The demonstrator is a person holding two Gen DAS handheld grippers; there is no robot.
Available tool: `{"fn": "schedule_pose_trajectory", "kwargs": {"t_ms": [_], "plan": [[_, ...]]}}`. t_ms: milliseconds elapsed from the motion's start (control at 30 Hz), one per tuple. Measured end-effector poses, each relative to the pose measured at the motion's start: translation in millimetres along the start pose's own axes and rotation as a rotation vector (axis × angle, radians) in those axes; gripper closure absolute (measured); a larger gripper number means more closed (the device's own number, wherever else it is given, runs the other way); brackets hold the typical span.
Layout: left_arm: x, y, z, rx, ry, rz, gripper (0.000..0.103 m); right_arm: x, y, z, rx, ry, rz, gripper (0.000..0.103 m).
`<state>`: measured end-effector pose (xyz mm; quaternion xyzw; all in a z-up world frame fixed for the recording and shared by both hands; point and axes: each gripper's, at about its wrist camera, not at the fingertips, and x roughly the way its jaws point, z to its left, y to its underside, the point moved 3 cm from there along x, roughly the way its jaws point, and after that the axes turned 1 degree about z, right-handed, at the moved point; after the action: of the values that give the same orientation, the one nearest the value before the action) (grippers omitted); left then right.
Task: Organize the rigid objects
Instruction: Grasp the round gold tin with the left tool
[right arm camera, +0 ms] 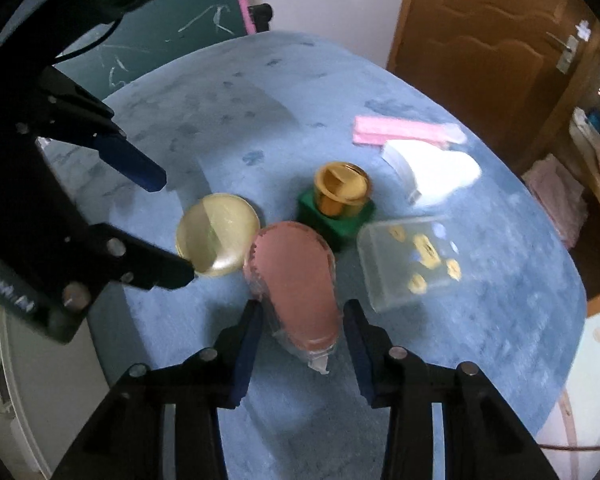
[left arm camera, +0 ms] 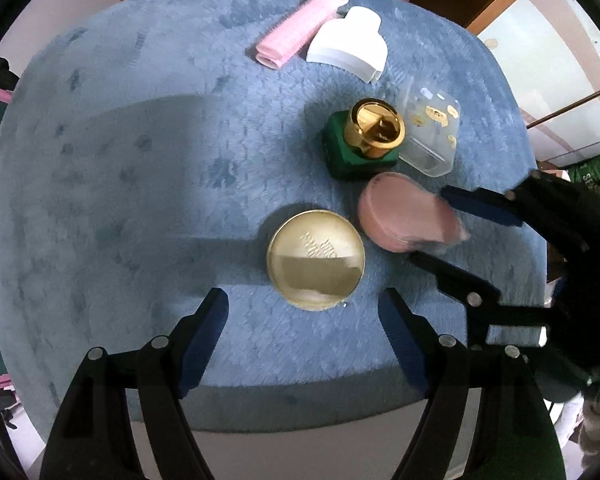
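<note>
Looking straight down on a fuzzy blue mat [left arm camera: 140, 200]. The left gripper [left arm camera: 304, 340] hangs wide open with nothing between its jaws, just short of a round gold compact [left arm camera: 315, 259]. Right next to the compact is a pink teardrop-shaped case [left arm camera: 404, 216], with the right gripper [left arm camera: 428, 226] straddling its narrow end. Behind those sit a green bottle with a gold cap [left arm camera: 364, 140], a clear plastic box [left arm camera: 432, 132], a white holder [left arm camera: 350, 44] and a pink ribbed piece [left arm camera: 292, 36].

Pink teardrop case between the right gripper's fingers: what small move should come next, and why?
Probably close the right gripper fully on the pink teardrop case. Its narrow end sits between the fingers, but gaps show on both sides, so lifting now would likely leave it on the blue mat.
</note>
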<state>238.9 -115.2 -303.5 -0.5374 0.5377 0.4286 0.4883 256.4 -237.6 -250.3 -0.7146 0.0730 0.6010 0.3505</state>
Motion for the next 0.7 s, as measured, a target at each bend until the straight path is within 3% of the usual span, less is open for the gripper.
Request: {"fn": "schedule_pose_trajectory", "kwargs": {"t_ms": [267,433,567,667,700], "plan": [[21.8,-16.9,-5.5,-0.035,-0.039,0.031,0.023,-12.1,13.2,-8.2,0.046,0.027,-0.006,0.062],[34.7,-27.0,-16.7,-0.041,-0.091,0.035,0.024,-7.9,22.6,-1.9,0.007,0.057,0.043,0.062],[35.9,-29.5,-16.2,-0.053,-0.088,0.026,0.024,-4.6,21.6,6.5,-0.029,0.074,0.06,0.06],[33.5,-27.8,-11.2,-0.054,-0.098,0.009,0.033,-0.4,16.0,2.5,0.009,0.038,0.072,0.059],[32.5,-27.2,-11.4,-0.05,-0.098,-0.002,0.041,1.8,14.2,1.9,0.019,0.033,0.074,0.059]]}}
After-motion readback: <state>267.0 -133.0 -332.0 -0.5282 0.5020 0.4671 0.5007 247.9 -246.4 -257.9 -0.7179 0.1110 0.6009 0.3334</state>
